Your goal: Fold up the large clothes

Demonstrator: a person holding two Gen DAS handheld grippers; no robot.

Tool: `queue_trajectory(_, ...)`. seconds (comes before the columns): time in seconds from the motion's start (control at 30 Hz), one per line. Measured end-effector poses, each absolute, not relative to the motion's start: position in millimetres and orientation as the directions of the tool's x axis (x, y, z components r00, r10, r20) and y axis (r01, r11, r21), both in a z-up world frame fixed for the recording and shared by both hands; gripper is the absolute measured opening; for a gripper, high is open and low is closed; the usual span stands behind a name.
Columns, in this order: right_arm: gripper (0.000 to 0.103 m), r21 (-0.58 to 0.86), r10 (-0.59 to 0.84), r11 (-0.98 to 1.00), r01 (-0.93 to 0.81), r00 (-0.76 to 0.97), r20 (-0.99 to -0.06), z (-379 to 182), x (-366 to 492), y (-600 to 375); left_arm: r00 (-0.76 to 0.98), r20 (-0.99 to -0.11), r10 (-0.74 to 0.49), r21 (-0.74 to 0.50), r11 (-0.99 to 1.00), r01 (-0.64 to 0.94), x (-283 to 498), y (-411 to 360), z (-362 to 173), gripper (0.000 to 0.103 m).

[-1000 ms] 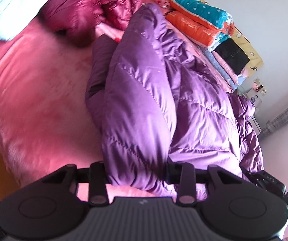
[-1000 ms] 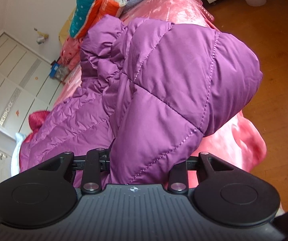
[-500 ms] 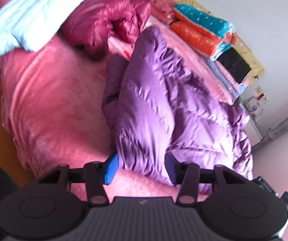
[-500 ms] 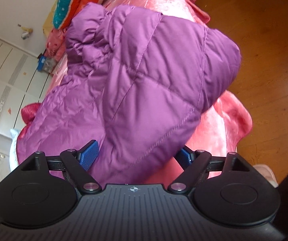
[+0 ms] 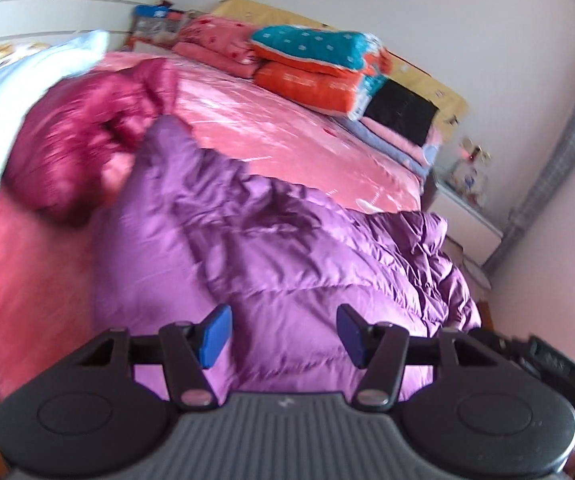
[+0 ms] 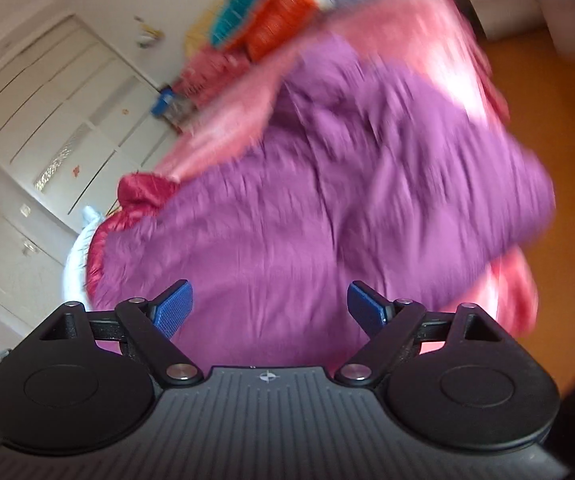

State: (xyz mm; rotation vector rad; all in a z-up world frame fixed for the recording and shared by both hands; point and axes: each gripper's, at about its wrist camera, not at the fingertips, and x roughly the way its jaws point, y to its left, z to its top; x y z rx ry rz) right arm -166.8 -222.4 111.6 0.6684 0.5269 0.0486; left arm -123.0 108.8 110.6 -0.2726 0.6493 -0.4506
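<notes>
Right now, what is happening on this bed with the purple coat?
A person with a two-finger gripper in each hand is folding a purple down jacket on the pink bedspread. Neither gripper holds it at this moment: the left gripper is opening above the jacket, with nothing pressed between its pads, and the right gripper stands wide open over the other end. A crimson jacket lies crumpled nearby, and folded quilts are stacked near the headboard.

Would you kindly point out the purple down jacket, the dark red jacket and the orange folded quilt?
purple down jacket (image 5: 287, 248), left wrist view, quilted middle.
dark red jacket (image 5: 75, 140), left wrist view, crumpled centre.
orange folded quilt (image 5: 307, 84), left wrist view, front face.
</notes>
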Motion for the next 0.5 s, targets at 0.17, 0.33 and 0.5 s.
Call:
queue_trajectory(0.17, 0.103, 0.283, 0.005, 0.95, 0.136, 0.895, -0.446, 108.1, -99.4, -221.4, 0.71, -0.539, -0.452, -0.298, 0.891, 0.341, -88.9, 74.1, 95.8, 0.057)
queue_trajectory(0.33, 0.103, 0.123, -0.015, 0.989, 0.085, 0.873, -0.487, 87.5, -36.7, -218.3, 0.73, -0.554, -0.401, -0.213, 0.916, 0.341, -61.3, 56.5, 77.5, 0.057)
queue_trajectory(0.5, 0.103, 0.02, -0.05, 0.998, 0.067, 0.879, -0.475, 80.2, 10.3, -220.6, 0.77, -0.534, -0.35, -0.175, 0.936, 0.304, -35.2, 57.0, 68.3, 0.056)
